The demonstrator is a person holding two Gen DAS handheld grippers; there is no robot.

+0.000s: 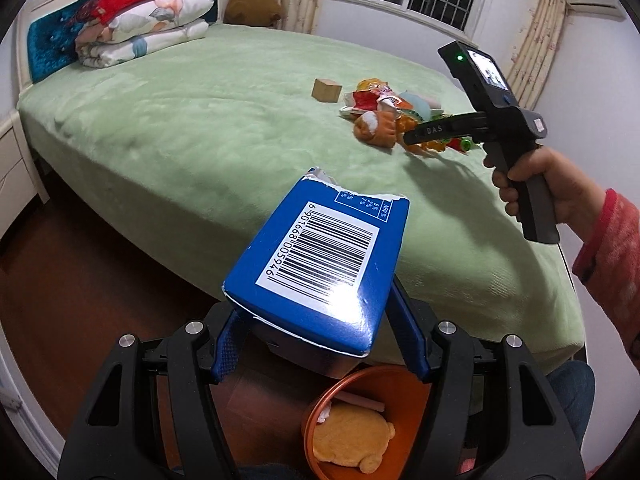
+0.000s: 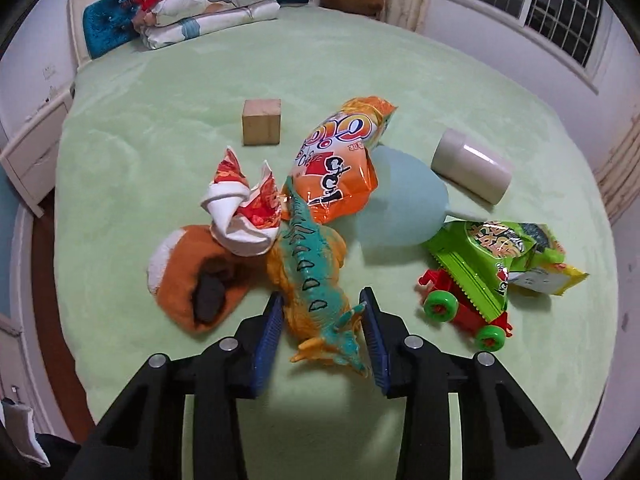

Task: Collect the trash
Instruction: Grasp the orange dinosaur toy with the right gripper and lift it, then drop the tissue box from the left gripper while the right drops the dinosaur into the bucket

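My left gripper [image 1: 316, 320] is shut on a torn blue carton with a barcode [image 1: 328, 264], held above an orange bin [image 1: 404, 392] on the floor beside the bed. In the right wrist view, my right gripper [image 2: 322, 300] is shut on a teal and orange toy dinosaur [image 2: 316, 280], with a pad touching each flank. Around the dinosaur on the green bedspread lie an orange snack bag [image 2: 340, 160], a crumpled red and white wrapper [image 2: 244, 204] and a green snack bag [image 2: 488, 248]. The left wrist view shows the right gripper [image 1: 412, 136] reaching into that pile.
A yellow plush [image 1: 352, 436] lies inside the bin. Also on the bed are a wooden block [image 2: 261, 122], a beige cup on its side [image 2: 472, 168], a pale blue object [image 2: 400, 208], a red toy car [image 2: 460, 312], an orange plush [image 2: 192, 276] and folded bedding [image 2: 212, 12].
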